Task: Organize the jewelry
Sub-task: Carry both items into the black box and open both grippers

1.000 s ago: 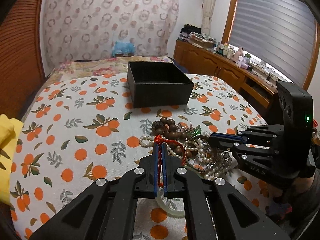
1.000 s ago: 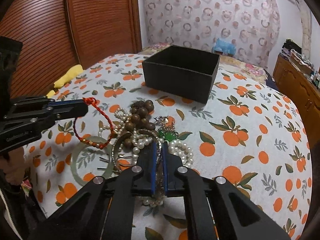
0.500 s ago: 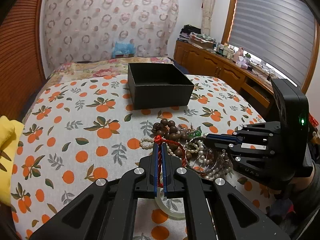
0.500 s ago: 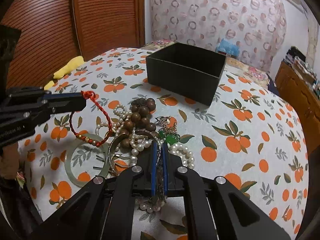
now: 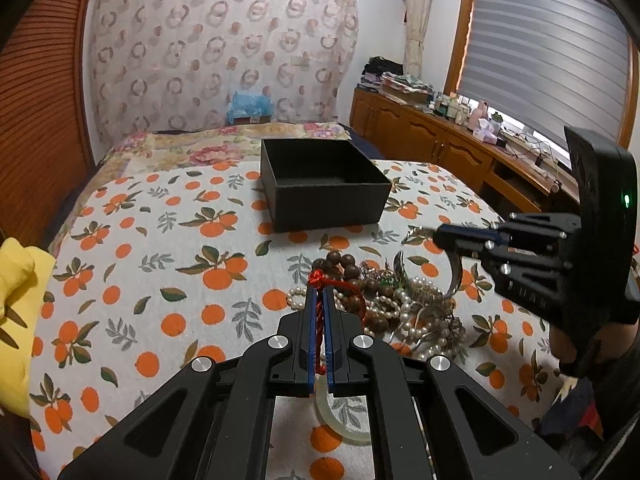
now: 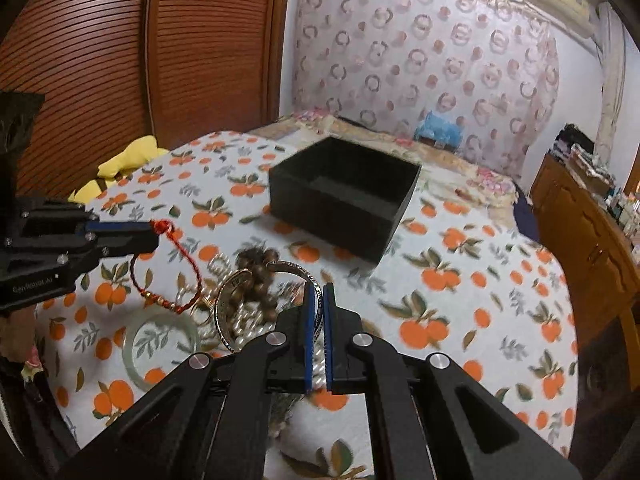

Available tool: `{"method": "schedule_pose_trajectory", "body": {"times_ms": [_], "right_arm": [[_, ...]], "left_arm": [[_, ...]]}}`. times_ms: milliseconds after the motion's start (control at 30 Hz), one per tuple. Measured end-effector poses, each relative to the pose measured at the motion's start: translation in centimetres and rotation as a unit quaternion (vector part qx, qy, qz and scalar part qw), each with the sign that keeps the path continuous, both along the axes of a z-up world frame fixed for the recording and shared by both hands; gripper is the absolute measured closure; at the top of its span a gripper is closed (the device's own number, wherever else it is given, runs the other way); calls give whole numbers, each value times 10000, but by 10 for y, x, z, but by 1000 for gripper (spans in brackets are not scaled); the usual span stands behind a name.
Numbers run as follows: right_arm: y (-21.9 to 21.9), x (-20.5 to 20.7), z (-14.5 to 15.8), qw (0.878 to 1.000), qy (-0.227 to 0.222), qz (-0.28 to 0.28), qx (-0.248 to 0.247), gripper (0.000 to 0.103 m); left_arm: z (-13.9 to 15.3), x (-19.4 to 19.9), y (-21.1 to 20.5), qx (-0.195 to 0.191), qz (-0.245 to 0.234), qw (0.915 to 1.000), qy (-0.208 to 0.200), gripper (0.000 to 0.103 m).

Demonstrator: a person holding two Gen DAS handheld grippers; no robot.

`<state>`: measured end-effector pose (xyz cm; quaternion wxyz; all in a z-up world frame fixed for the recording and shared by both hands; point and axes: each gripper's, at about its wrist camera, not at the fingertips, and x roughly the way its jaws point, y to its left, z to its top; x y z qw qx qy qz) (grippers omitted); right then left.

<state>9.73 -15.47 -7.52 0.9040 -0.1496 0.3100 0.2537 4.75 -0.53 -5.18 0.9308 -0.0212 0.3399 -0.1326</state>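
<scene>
Left wrist view: the left gripper (image 5: 319,300) pinches a red cord (image 5: 319,312) over the jewelry pile (image 5: 384,300) on the bedspread (image 5: 160,260); the black box (image 5: 324,184) sits beyond.

Right wrist view: the right gripper (image 6: 319,300) pinches a silver bangle (image 6: 236,312), seemingly lifted; a jade bangle (image 6: 166,340) lies left.

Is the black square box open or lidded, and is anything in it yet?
Open, no lid. The black square box shows only bare dark floor; the near corner stays hidden.
</scene>
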Motion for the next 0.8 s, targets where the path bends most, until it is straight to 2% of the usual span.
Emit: {"method": "schedule_pose_trajectory", "body": {"times_ms": [267,467,700,800], "right_arm": [[4,44,19,9996,-244,-100,-122,99],[12,84,27,9992,-267,-222,-180,99],[26,117,18,9992,-229,-247,-196,98],[26,127,15,9997,-110,-211,12,98]], "left_arm": [[16,16,6,99,57,9997,-215,100],[29,35,8,165,93,9992,-352,100],[42,60,4,276,104,9985,-461,100],[46,74,2,285,157,9984,-469,100]]}}
